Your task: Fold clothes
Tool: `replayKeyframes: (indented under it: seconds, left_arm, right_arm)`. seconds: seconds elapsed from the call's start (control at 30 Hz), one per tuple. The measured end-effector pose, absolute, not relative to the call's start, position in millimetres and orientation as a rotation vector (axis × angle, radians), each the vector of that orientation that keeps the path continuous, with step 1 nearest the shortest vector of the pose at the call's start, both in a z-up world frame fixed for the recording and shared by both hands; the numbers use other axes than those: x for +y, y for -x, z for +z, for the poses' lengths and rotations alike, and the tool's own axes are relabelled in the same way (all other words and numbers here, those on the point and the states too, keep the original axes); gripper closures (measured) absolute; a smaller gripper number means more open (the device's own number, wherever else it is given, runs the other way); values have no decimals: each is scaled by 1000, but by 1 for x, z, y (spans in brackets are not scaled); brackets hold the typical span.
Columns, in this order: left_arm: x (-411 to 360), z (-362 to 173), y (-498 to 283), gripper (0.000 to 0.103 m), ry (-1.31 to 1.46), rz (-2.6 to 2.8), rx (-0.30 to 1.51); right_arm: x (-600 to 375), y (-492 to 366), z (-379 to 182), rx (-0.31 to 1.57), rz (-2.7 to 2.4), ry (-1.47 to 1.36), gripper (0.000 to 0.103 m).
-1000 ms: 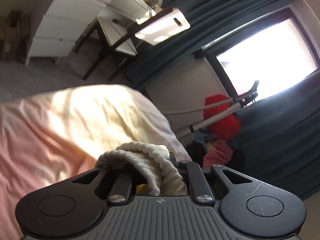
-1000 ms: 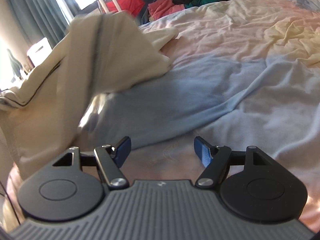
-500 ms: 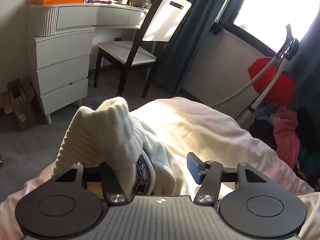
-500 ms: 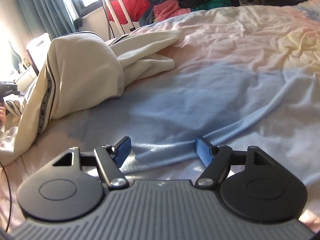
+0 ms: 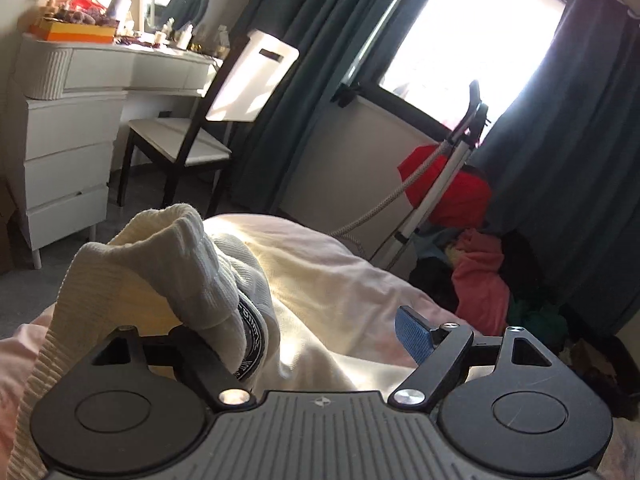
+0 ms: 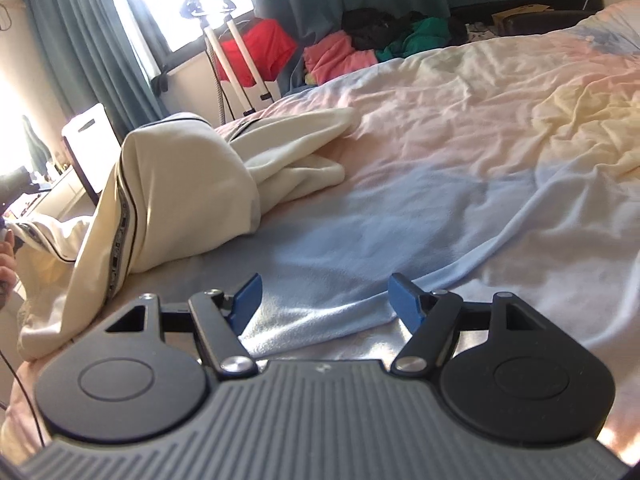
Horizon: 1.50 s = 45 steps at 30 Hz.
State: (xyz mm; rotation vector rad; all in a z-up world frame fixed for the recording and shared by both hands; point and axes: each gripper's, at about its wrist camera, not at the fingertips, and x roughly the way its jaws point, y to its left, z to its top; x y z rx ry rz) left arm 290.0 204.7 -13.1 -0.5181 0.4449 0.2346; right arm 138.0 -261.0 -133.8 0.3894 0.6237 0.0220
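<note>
Cloth risks snagging: in the left view the left gripper [image 5: 320, 340] has its jaws opening, yet the cream garment [image 5: 168, 280] drapes over one finger near the bed [image 5: 352, 280] edge. Right view: the right gripper [image 6: 324, 300] has jaws apart and empty; the garment lies bunched, likely to slide off.

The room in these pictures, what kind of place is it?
Most likely a home bedroom: a made bed, a white dressing table with a chair, and piles of clothes near the curtained window.

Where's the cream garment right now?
In the right wrist view the cream garment lies bunched on the bed, left of the right gripper; its ribbed end drapes over the opening left gripper.
</note>
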Motion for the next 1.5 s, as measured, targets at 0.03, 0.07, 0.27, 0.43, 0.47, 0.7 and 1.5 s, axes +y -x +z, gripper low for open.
replayKeyframes:
  seconds: [0.03,0.07,0.27,0.43,0.47,0.7,1.5]
  left_arm:
    - [200,-11,-289,21,519,261,424]
    - [200,-8,-290,21,523,300,404]
    - [244,0,-312,22,608,510,382]
    - [265,3,-314,20,543,617,425]
    - [266,5,-314,20,502,639,434]
    - [217,13,-324,20,335,289,508]
    - [-6,3,-168,94,-67,-250,431]
  right_arm:
    - [-261,-138,-134,626,20,-392,31]
    - [-262,-137,-134,628,18,-395,31]
    - [-264,-142,-141,659,9,-429,31]
    - [-263,-152,-147,643,12,-425,31]
    - [-262,-154,-149,643,6,-406,31]
    - [-268,-169,-161,638,2,-398,31]
    - [-291,-144,-154,564,-34,-458,31]
